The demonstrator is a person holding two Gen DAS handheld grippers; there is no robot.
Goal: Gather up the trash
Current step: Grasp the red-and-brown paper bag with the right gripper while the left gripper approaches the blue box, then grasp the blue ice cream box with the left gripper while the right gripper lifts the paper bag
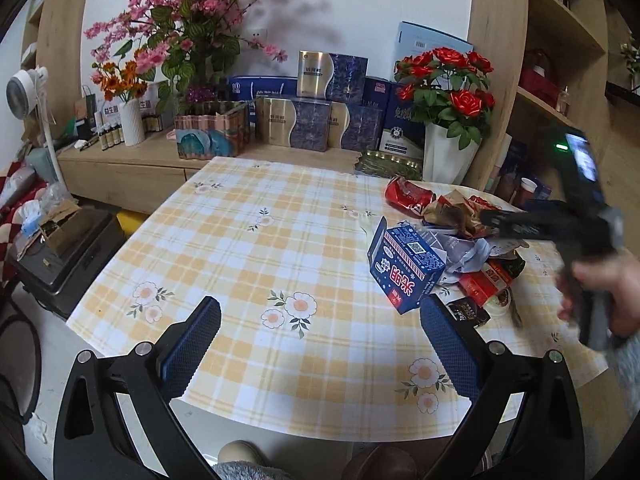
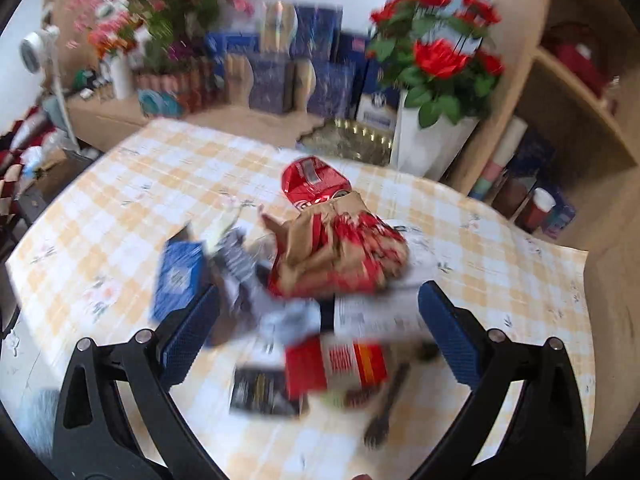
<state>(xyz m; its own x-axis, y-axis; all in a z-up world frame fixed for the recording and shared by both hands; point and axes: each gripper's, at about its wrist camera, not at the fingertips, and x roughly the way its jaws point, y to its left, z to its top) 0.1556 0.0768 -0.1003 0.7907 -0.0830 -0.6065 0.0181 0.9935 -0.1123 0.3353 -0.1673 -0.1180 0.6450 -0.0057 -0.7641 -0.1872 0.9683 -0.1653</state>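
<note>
Crushed red can (image 1: 408, 196), blue carton (image 1: 404, 266) and crumpled wrappers (image 1: 460, 216) heaped on tablecloth (image 1: 248, 248).

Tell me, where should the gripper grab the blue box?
Probably across the blue box by its two flat long sides, coming from the open table side on its left. It sits tilted at the trash pile's edge, so that side is clear.

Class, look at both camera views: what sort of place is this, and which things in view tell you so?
Probably a home living or dining room: a table with a checked floral tablecloth, vases of artificial flowers such as the red roses, and wooden shelving stacked with gift boxes.
</note>
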